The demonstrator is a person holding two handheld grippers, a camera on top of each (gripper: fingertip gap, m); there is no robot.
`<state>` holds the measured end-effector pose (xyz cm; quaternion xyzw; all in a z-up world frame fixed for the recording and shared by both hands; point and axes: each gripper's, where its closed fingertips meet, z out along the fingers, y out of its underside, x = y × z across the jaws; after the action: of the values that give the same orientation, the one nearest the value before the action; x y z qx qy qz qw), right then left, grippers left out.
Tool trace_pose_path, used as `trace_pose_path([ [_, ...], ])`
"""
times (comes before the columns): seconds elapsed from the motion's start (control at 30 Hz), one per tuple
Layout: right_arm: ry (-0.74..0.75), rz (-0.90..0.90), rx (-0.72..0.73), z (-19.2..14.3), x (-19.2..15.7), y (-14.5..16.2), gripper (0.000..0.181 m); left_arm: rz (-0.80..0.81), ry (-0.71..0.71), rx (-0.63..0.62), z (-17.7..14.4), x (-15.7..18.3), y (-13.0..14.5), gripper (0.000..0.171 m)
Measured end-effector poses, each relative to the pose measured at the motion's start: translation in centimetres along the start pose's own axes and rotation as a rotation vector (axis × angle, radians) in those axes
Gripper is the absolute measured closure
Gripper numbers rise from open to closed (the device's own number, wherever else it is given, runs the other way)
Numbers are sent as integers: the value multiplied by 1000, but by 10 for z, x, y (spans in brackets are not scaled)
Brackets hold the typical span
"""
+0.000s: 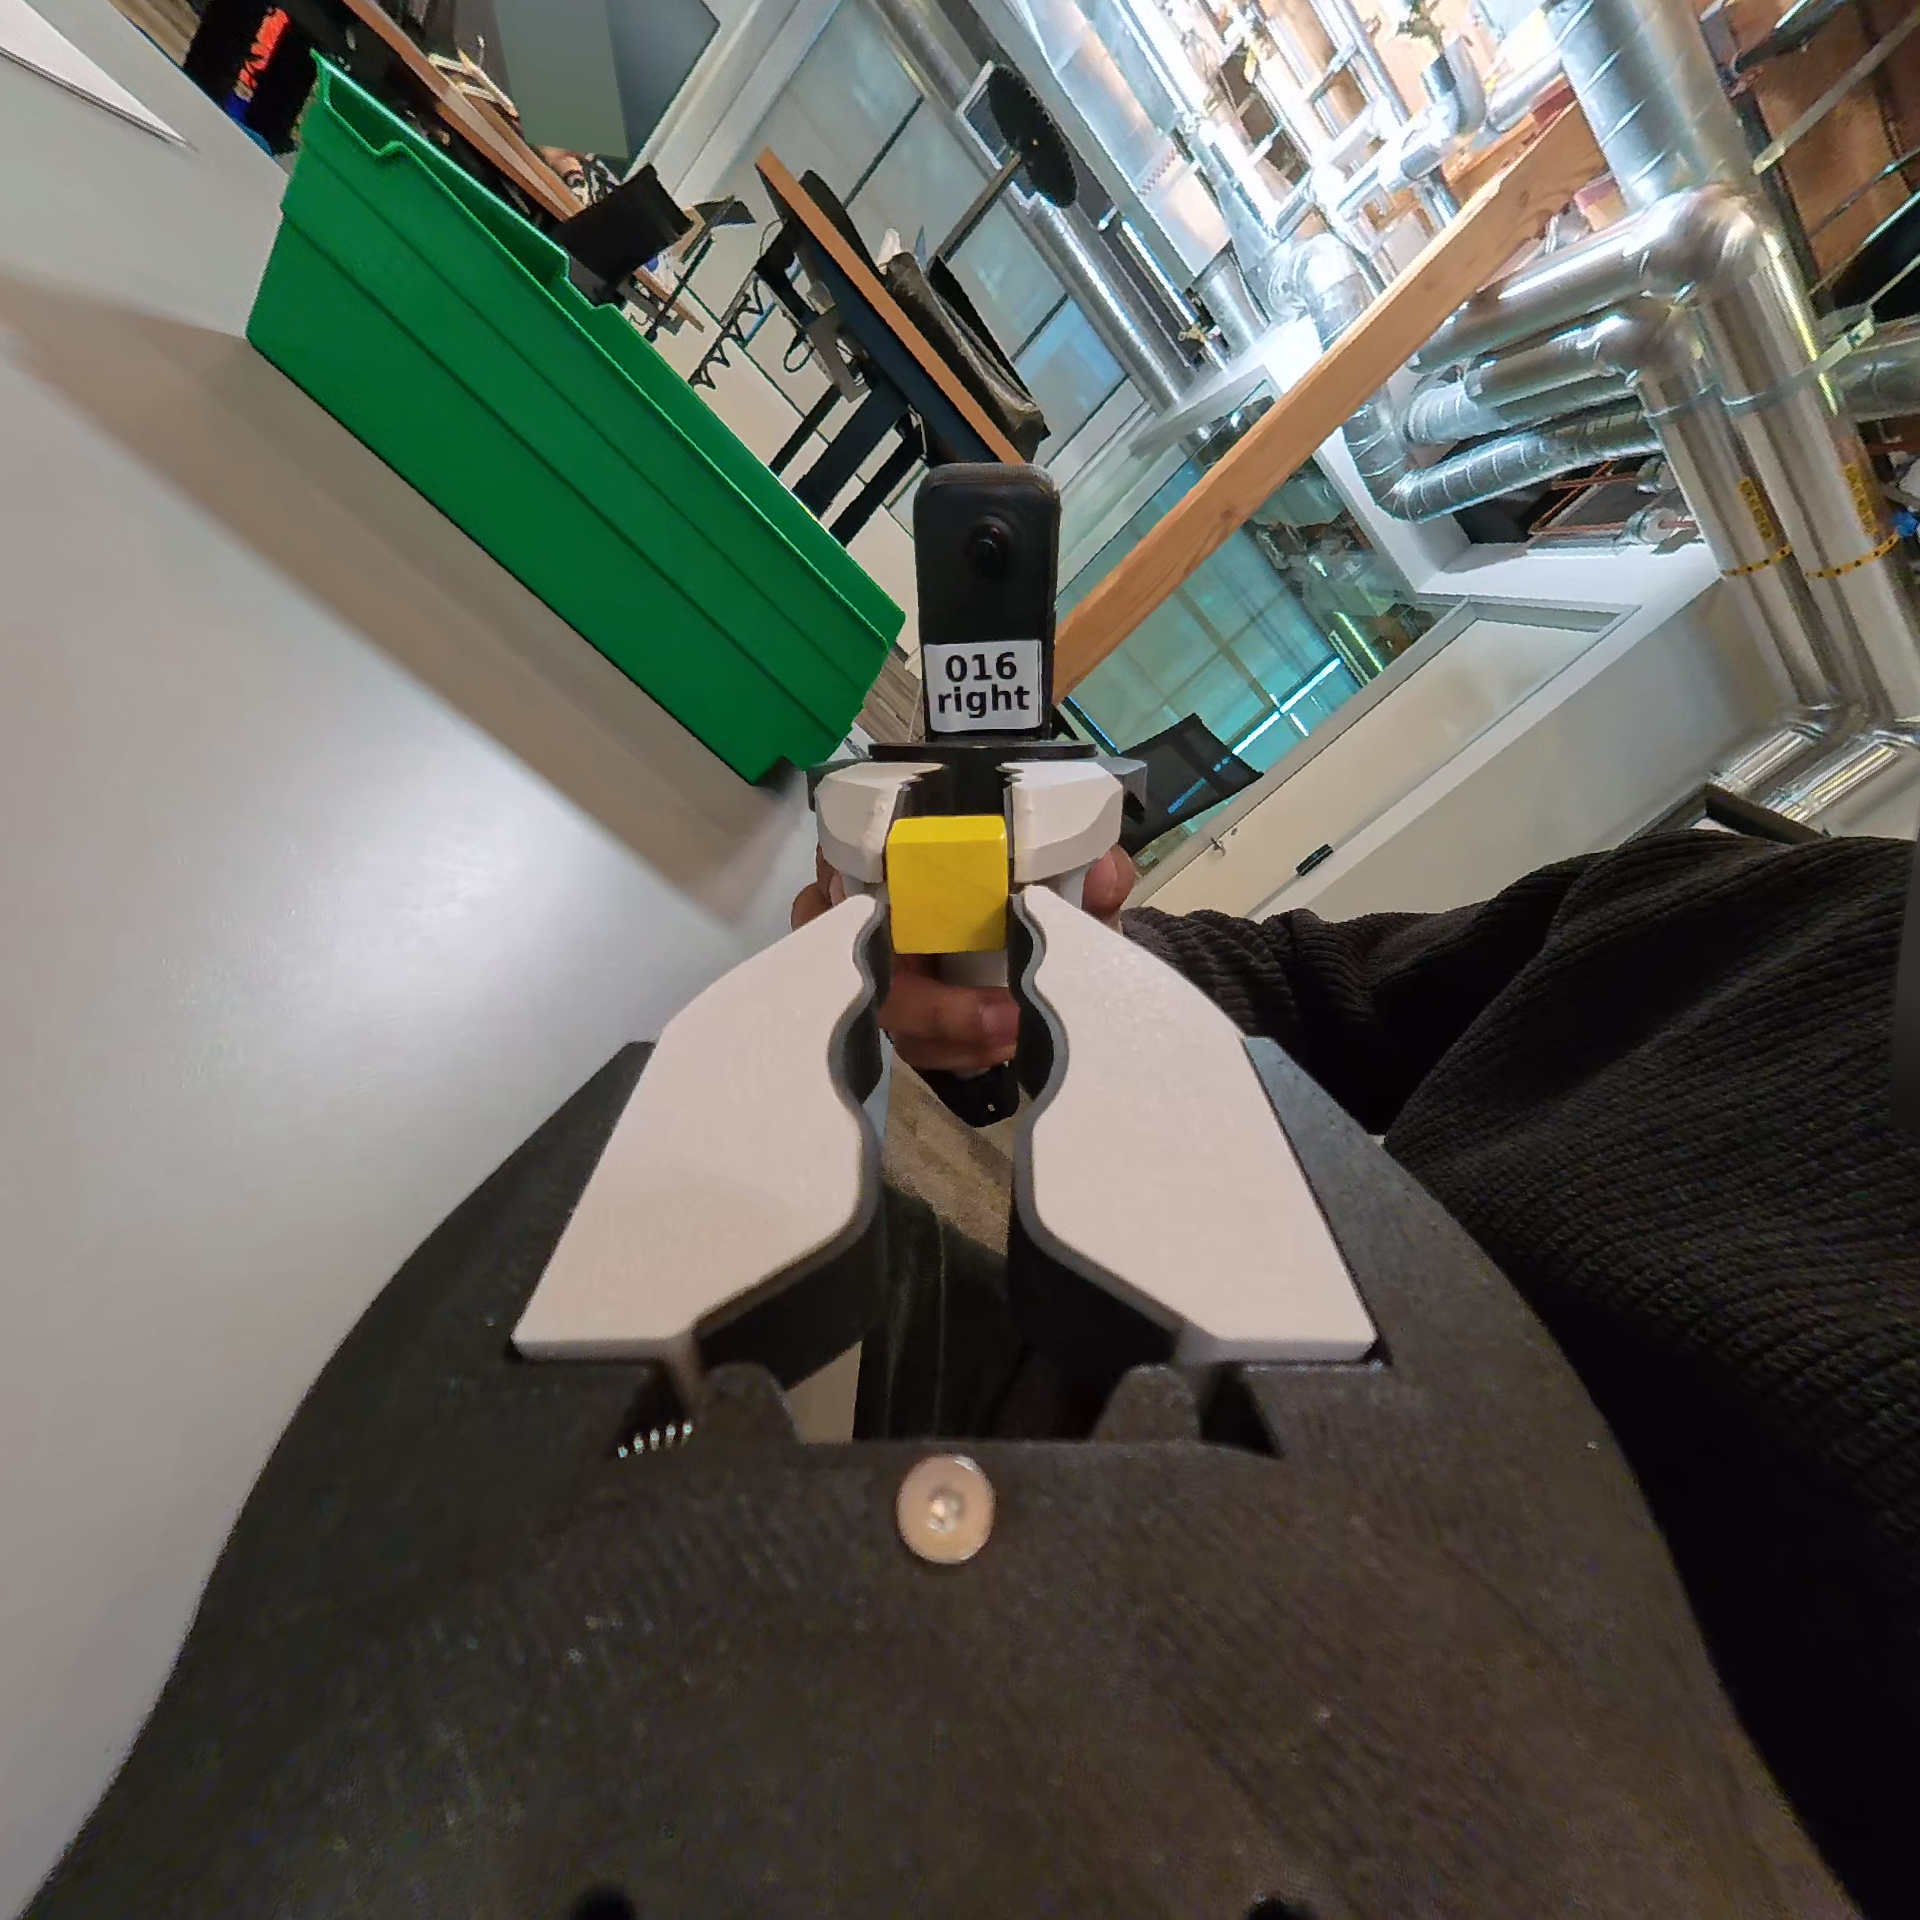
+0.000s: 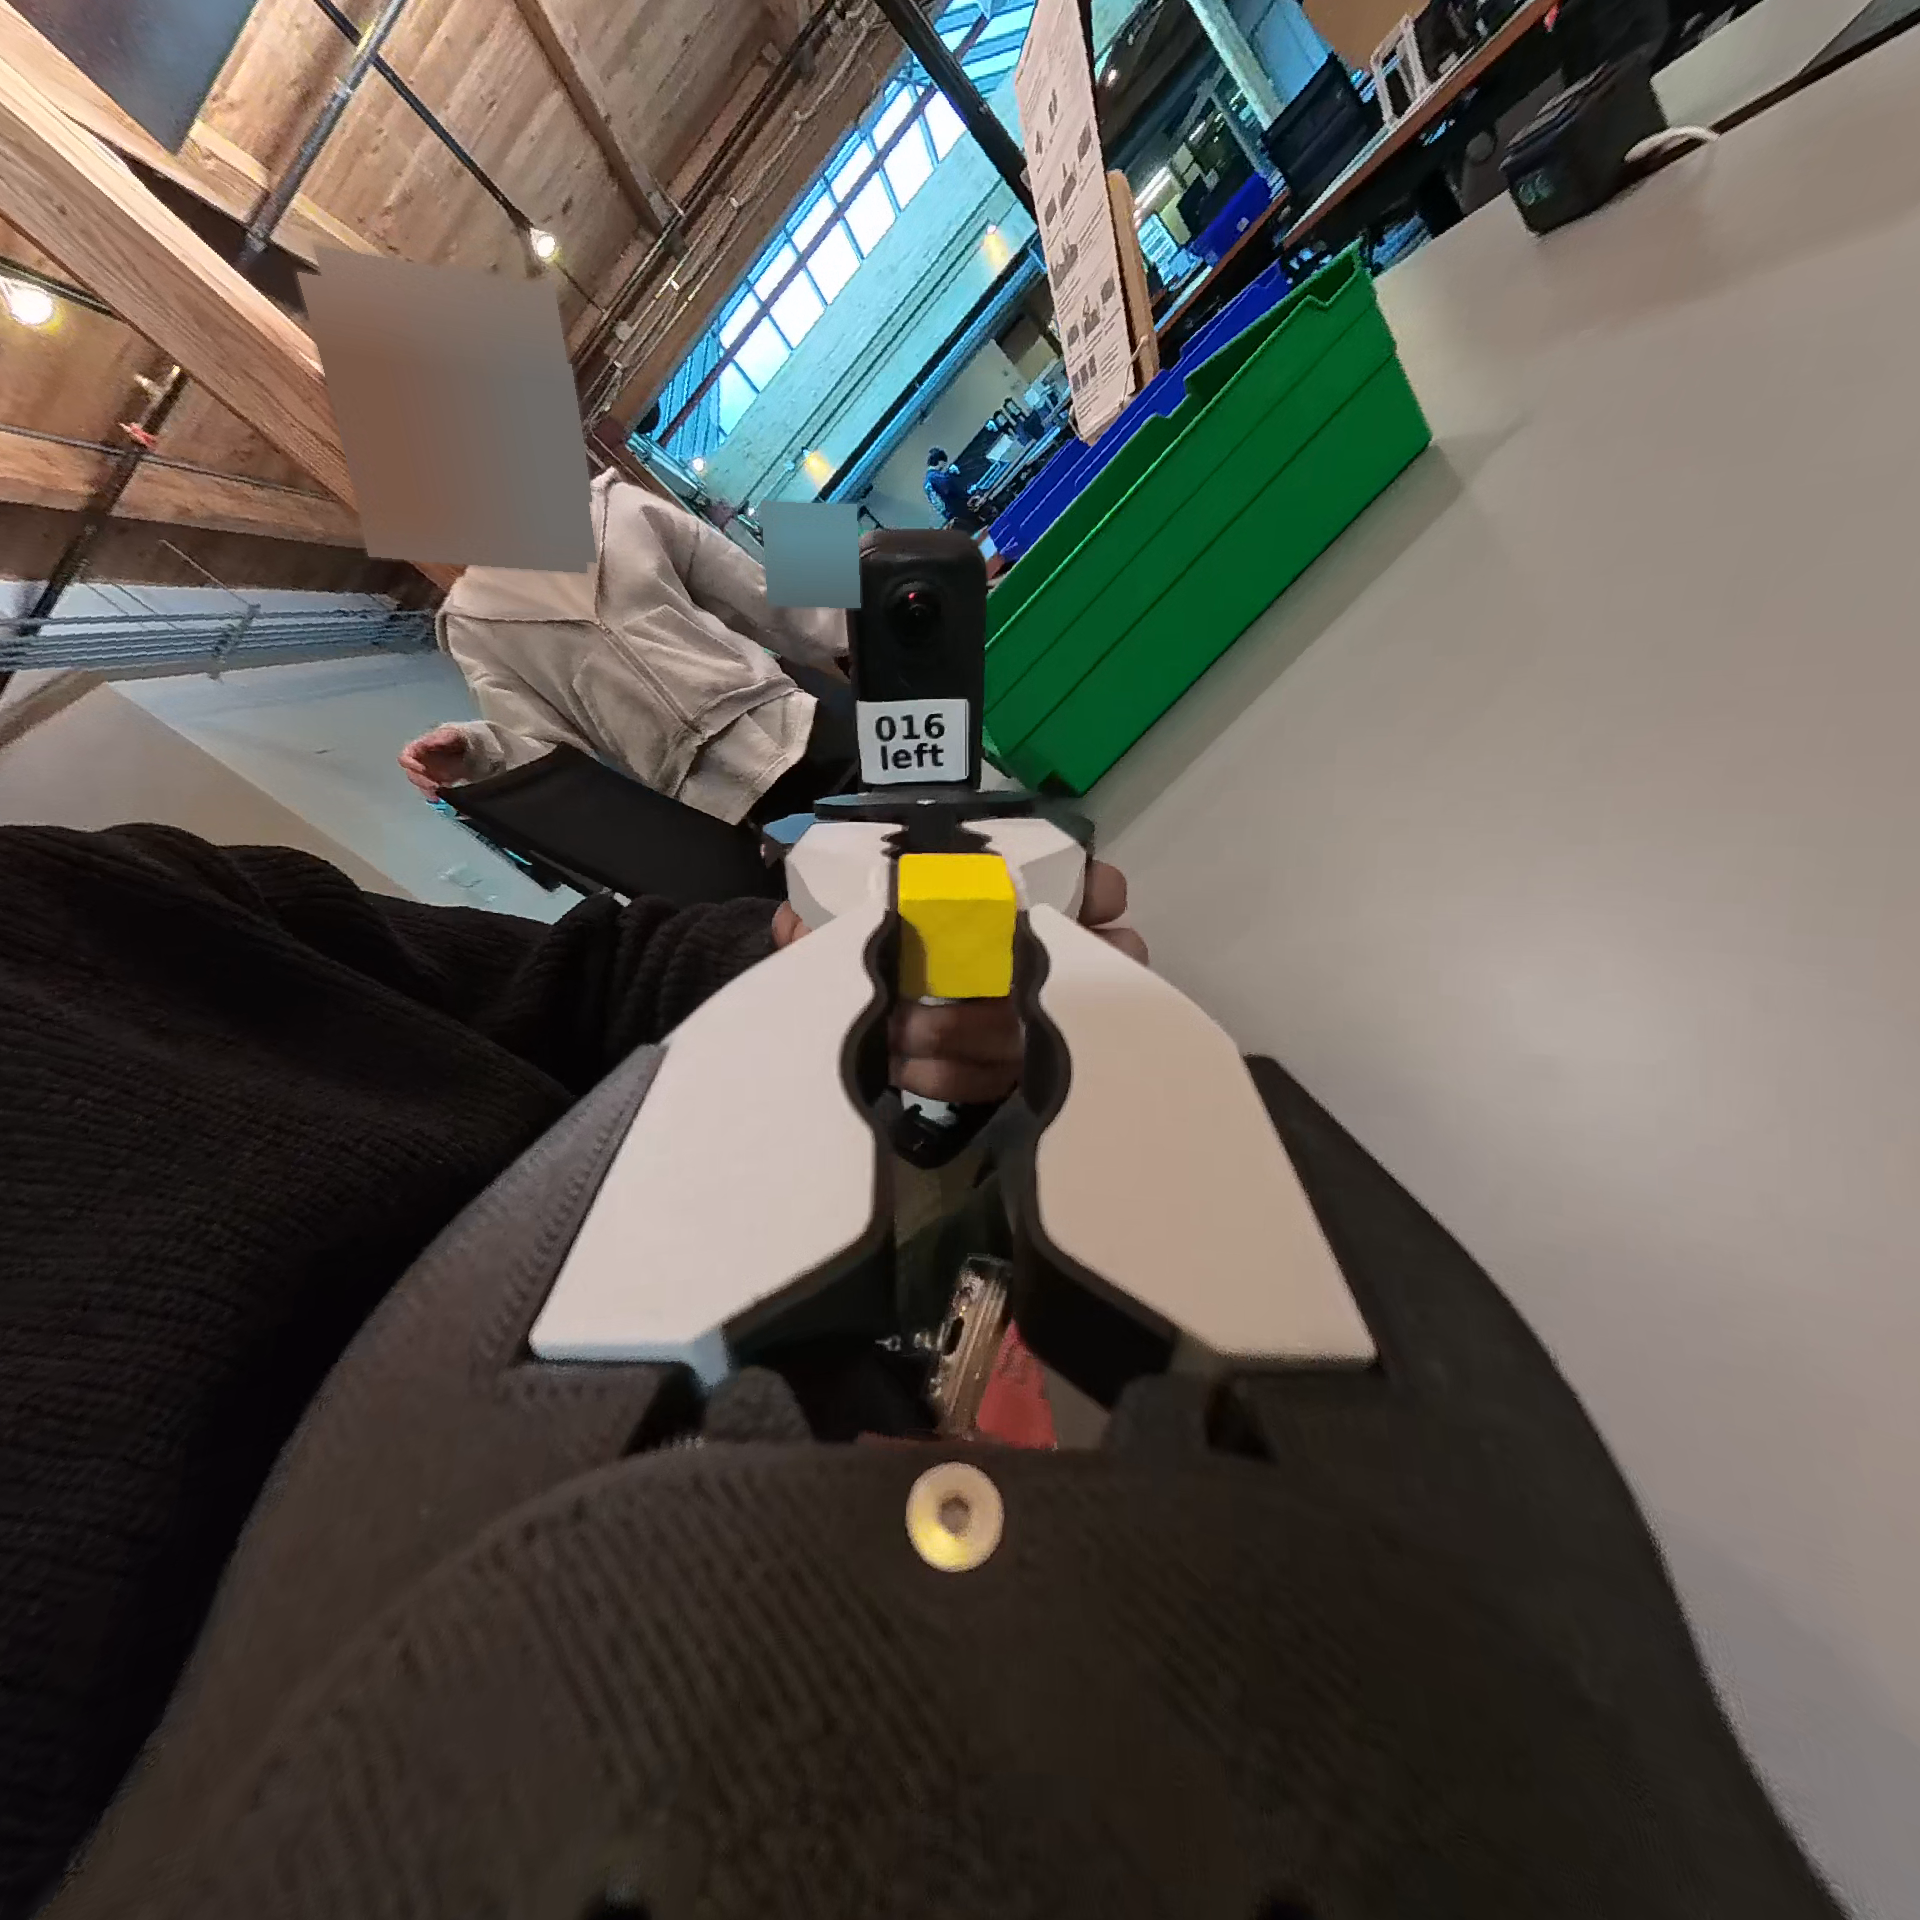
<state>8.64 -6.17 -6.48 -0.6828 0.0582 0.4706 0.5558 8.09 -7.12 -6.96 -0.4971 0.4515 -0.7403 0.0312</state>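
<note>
yellow cube (image 1: 948, 883): pinched at the fingertips of both grippers at once, in the air off the tabletop edge, not resting on anything.
left gripper (image 1: 948, 914): closed on the cube from its own side; white fingers (image 1: 748, 1091) nearly parallel, tips against the cube's flanks.
right gripper (image 2: 954, 935): same, clamped on the cube (image 2: 954, 925) head-on to the other.
why held so: my read is that the two tools face nose to nose so each camera looks straight at the other; two opposed grips keep the cube from twisting.
green bin (image 1: 540, 416): on the white tabletop (image 1: 260, 831), at its far edge, well apart from the cube.
left view only: ceiling ducts, desks behind the bin.
right view only: seated person in a beige hoodie (image 2: 634, 655), blue bins (image 2: 1122, 436) behind the green bin (image 2: 1195, 582).
</note>
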Motion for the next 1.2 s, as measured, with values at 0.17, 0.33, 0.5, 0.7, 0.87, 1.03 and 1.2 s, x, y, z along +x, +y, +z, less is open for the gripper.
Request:
trace_pose_path([
  [0.17,11,-13,-2,-2,1,-1,160,7,-16,12,-1,-1,-3,145],
  [0.33,12,-35,-16,-2,0,-1,160,12,-16,17,-2,-1,-5,145],
  [0.5,5,-36,-27,-1,-1,2,160,9,-2,8,-1,1,-3,151],
  [0.7,2,-41,-25,0,-1,2,160,19,-5,-7,-2,1,-3,151],
  [0.87,2,-44,-14,0,-1,2,160,27,-13,-3,-2,0,-4,151],
  [1.03,28,-76,-45,2,2,6,150,2,-17,30,-5,-2,-10,151],
  [1.2,26,-83,-31,1,1,4,153,-18,-13,39,-6,-4,-11,151],
])
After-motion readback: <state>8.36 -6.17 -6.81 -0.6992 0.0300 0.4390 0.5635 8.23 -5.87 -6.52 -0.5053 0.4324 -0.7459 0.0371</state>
